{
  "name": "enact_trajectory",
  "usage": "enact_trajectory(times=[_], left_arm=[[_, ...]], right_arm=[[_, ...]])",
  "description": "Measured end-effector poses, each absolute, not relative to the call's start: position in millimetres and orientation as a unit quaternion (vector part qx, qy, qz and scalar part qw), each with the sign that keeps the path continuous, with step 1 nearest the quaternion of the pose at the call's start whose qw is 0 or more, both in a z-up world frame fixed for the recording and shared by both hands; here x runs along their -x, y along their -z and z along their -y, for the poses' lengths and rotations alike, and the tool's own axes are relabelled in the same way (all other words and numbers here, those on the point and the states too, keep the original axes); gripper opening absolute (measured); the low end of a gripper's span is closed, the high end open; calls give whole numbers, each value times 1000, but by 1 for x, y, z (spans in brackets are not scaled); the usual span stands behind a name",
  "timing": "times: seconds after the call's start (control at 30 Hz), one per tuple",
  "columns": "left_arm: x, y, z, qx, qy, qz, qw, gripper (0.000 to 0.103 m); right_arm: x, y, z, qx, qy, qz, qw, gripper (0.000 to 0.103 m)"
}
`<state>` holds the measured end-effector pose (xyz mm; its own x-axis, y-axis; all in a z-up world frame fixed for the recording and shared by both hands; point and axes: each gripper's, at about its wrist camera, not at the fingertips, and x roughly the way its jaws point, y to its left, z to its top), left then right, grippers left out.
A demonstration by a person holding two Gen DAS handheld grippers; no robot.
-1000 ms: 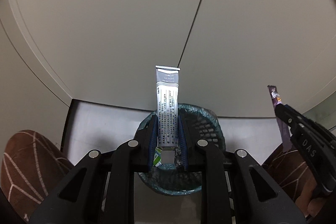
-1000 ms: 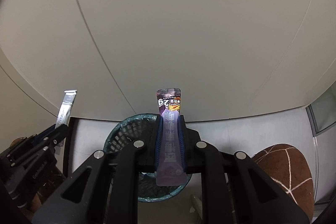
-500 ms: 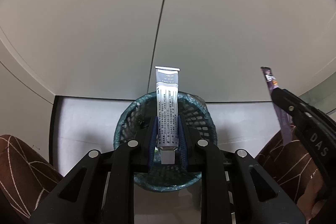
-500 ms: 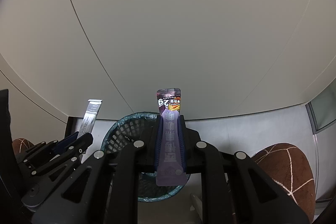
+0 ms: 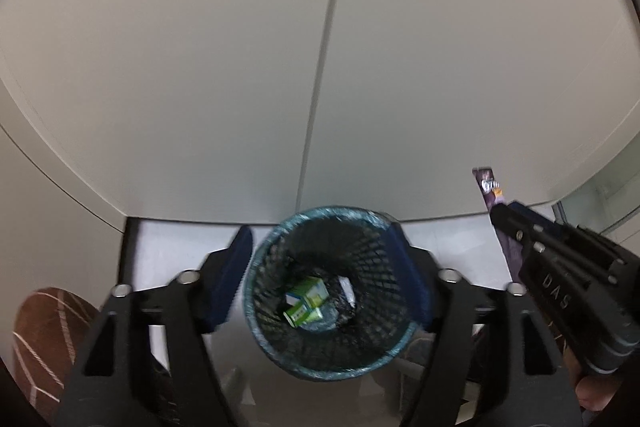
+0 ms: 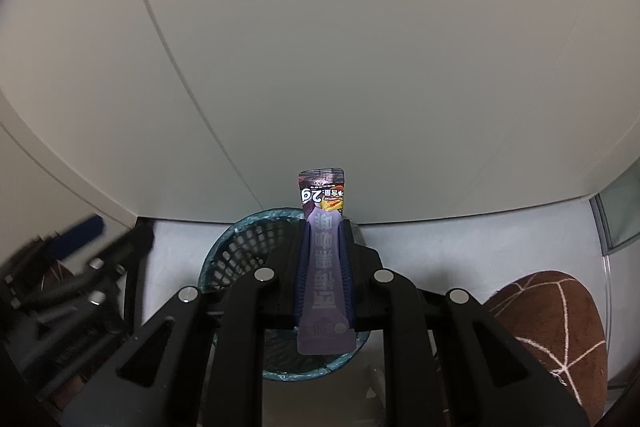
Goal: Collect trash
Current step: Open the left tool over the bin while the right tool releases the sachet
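A teal mesh waste bin (image 5: 256,267) stands on the floor right under my left gripper (image 5: 320,237). Its jaws are opening, and nothing is between the blue pads (image 5: 236,263). Inside the bin lie green-and-white cartons (image 5: 306,301) and a pale strip (image 5: 347,289). My right gripper (image 6: 325,227) is shut on a purple snack sachet (image 6: 324,267), held upright over the bin's rim (image 6: 240,233). The left wrist view shows the same sachet (image 5: 489,187) sticking out of the right gripper (image 5: 500,211) at the right. My left gripper (image 6: 86,229) is a blur at the left of the right wrist view.
The bin sits on a pale floor in a corner of white wall panels (image 5: 200,67). Brown cushions with white lines lie on either side (image 5: 40,339) (image 6: 560,319). A glass pane (image 6: 618,219) stands at the far right.
My left gripper has opened and the silver sachet has left it. The left hand shifted, so the bin sits more centred under it. The right gripper still holds the purple sachet.
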<state>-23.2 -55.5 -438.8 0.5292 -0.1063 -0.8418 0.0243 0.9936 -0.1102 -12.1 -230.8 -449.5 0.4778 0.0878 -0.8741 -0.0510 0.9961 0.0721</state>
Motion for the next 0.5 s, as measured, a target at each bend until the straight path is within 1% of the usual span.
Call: enact_trajectory(times=[0.03,0.1,0.2,0.3,0.5], left_arm=[[22,437,50,40,32,-480,876,75],[21,433,40,42,22,-476,878,86],[13,435,24,48,13,-478,877,92],[6,441,16,57,6,-487,871,96],[2,447,16,60,4,-501,864,97]], right_arm=[[12,450,229,-19,-48,-510,859,14],[8,451,225,-17,-60,-512,856,14],[3,455,219,-12,-70,-518,853,15],[-4,463,216,-10,-75,-529,845,15],[-13,477,214,-11,-78,-554,829,15]])
